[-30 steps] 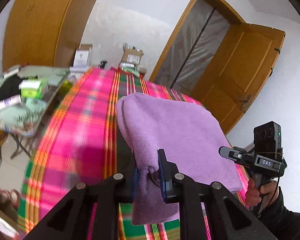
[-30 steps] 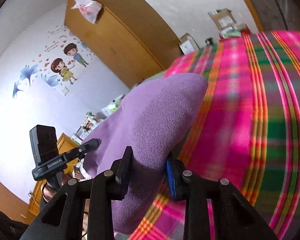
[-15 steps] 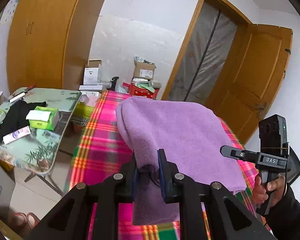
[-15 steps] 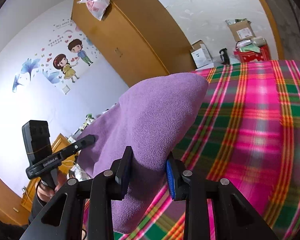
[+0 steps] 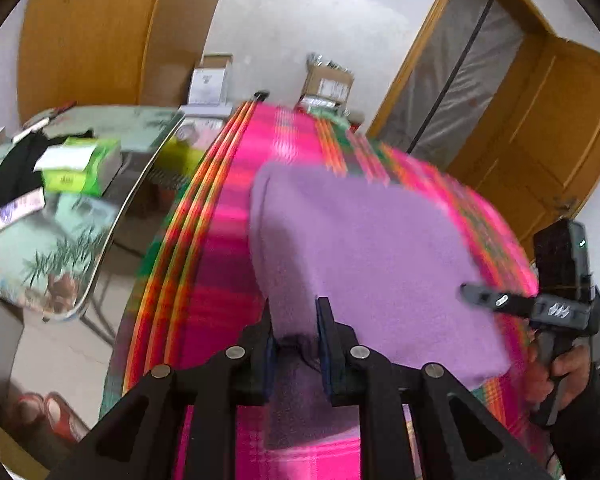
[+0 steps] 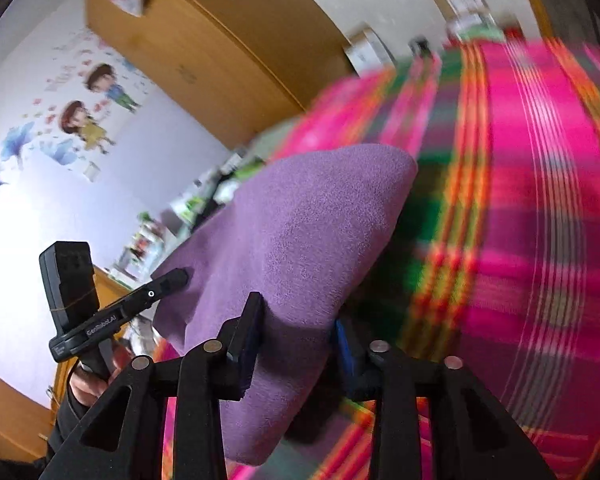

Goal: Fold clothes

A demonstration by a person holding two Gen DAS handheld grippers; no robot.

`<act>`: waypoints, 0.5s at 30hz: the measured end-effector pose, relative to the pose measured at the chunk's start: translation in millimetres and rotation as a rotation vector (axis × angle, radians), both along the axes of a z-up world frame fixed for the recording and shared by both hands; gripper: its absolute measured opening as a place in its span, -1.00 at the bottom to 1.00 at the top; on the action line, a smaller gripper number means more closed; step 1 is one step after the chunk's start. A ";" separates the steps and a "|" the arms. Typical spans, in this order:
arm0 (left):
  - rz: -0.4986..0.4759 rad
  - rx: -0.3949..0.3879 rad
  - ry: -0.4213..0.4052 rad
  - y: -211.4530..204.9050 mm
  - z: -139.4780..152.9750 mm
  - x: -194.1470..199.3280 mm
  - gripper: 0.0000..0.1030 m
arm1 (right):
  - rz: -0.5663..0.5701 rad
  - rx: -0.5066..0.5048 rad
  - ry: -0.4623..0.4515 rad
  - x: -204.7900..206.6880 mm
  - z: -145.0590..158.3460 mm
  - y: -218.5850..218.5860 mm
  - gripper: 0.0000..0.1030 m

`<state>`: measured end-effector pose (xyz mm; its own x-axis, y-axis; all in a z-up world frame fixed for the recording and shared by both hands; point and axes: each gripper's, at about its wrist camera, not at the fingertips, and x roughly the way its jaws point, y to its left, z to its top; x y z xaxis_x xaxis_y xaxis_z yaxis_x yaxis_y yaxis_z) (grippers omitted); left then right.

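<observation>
A folded purple cloth (image 5: 380,248) hangs low over the pink plaid bedspread (image 5: 220,240). My left gripper (image 5: 294,320) grips its near left corner, the pads still pressed on the fabric while the jaws are opening. In the right wrist view the purple cloth (image 6: 300,232) passes between the jaws of my right gripper (image 6: 296,332). Those jaws are opening: the fabric leans on the left pad and a thin dark gap shows at the blue right pad. Each view shows the other gripper, held in a hand (image 5: 560,364), beside the cloth's far corner.
A glass-topped side table (image 5: 60,248) with tissue boxes (image 5: 80,168) and a black garment stands left of the bed. Cardboard boxes (image 5: 328,84) sit beyond the bed's far end. A wooden door (image 5: 540,140) is at the right, a wardrobe (image 5: 92,32) at the left.
Both grippers have come down and forward over the bed with the purple cloth between them. The right gripper's jaws stand a little wider than before.
</observation>
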<state>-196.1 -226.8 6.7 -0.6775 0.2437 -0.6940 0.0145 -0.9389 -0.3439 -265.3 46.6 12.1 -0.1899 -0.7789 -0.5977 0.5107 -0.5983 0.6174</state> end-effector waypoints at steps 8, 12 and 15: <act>0.060 0.009 0.085 -9.9 30.3 48.3 -0.60 | -0.065 0.018 0.117 14.2 22.8 29.7 -0.17; 0.070 -0.037 0.135 -1.3 50.2 43.4 -0.60 | -0.057 0.086 0.224 27.3 39.7 17.5 -0.33; 0.061 -0.072 0.093 8.2 39.4 25.1 -0.60 | -0.037 0.115 0.261 25.9 42.6 3.4 -0.41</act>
<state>-170.9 -218.6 46.1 -0.7517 0.1516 -0.6418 0.0440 -0.9595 -0.2782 -239.5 49.9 54.7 -0.3760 -0.6982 -0.6092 0.6197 -0.6782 0.3949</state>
